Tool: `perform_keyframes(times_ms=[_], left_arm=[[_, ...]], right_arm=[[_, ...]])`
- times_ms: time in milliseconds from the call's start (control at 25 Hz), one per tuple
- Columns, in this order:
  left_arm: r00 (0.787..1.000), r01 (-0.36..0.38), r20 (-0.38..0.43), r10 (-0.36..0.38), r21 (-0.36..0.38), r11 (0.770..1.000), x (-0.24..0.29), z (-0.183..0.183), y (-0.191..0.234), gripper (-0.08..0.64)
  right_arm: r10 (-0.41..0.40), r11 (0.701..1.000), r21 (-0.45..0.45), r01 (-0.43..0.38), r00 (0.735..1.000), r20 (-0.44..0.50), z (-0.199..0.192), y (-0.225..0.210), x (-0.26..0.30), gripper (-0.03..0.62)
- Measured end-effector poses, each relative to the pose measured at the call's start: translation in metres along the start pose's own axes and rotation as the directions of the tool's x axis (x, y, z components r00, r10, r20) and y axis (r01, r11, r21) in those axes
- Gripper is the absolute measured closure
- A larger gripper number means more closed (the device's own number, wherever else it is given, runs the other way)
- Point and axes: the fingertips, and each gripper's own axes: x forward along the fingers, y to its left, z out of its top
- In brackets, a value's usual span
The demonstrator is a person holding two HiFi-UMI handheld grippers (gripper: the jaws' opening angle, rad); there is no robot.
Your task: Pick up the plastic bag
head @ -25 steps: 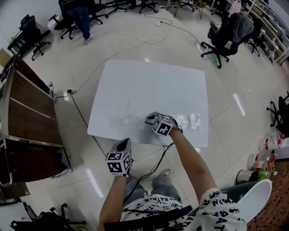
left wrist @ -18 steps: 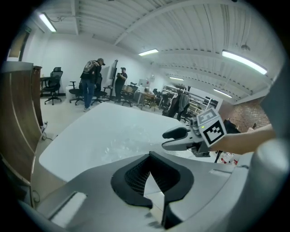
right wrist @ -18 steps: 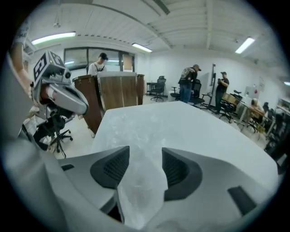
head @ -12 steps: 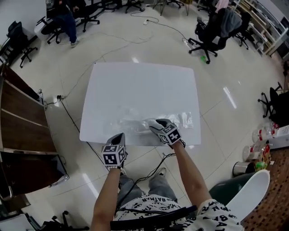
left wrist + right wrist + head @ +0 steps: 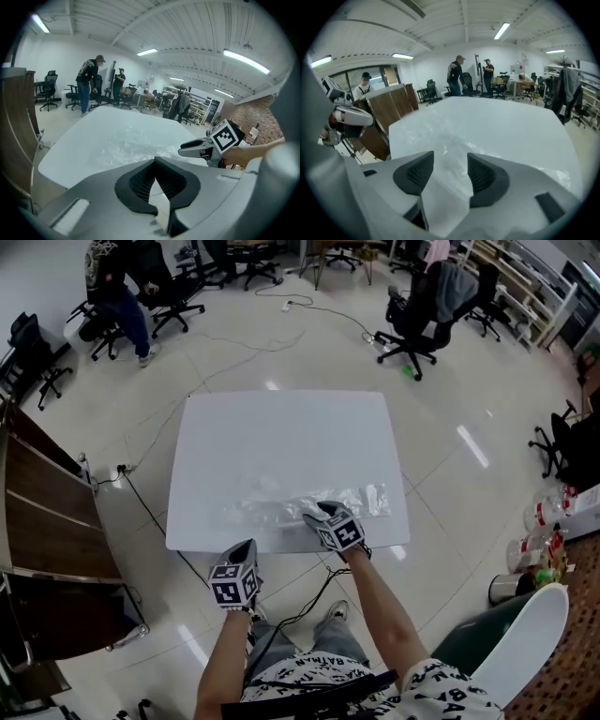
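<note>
A clear, crumpled plastic bag lies stretched along the near part of the white table. My right gripper rests low over the bag near the table's front edge. Its jaws have just opened and stand open, with a fold of the bag lying between the pads of the right gripper. My left gripper hangs off the table, just in front of its near edge, left of the right one. In the left gripper view the left gripper has its tips together, nothing held, and the bag lies ahead.
A brown wooden cabinet stands at the left. Cables trail on the floor below the table's near edge. Office chairs and a person are beyond the table. Bottles and a white seat are at the right.
The right gripper has rolled its wrist, shifted sideways along the bag and opened its jaws. The left gripper has hardly moved.
</note>
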Motion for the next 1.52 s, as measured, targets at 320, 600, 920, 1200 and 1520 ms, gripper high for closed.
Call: perform_keyframes(times_ms=[320, 600, 920, 1200, 1520], left_arm=[[0.988, 0.037, 0.15, -0.042, 0.033, 0.999, -0.04, 0.056, -0.028, 0.557], [0.972, 0.117, 0.197, -0.129, 0.071, 0.991, -0.059, 0.071, -0.062, 0.557], [0.958, 0.169, 0.215, -0.188, 0.104, 0.98, -0.072, 0.069, -0.094, 0.558], [0.951, 0.17, 0.238, -0.196, 0.125, 0.977, -0.088, 0.074, -0.105, 0.558], [0.954, 0.161, 0.239, -0.183, 0.108, 0.981, -0.096, 0.07, -0.097, 0.558]], right_arm=[[-0.069, 0.968, 0.249, -0.035, 0.914, 0.399, 0.063, 0.035, -0.136, 0.453], [-0.23, 0.96, 0.246, 0.136, 0.881, 0.413, 0.064, 0.047, -0.208, 0.592], [-0.306, 0.937, 0.284, 0.205, 0.872, 0.381, 0.046, 0.052, -0.249, 0.592], [-0.288, 0.939, 0.293, 0.182, 0.879, 0.379, 0.041, 0.064, -0.248, 0.592], [-0.278, 0.948, 0.257, 0.188, 0.883, 0.379, 0.048, 0.073, -0.245, 0.592]])
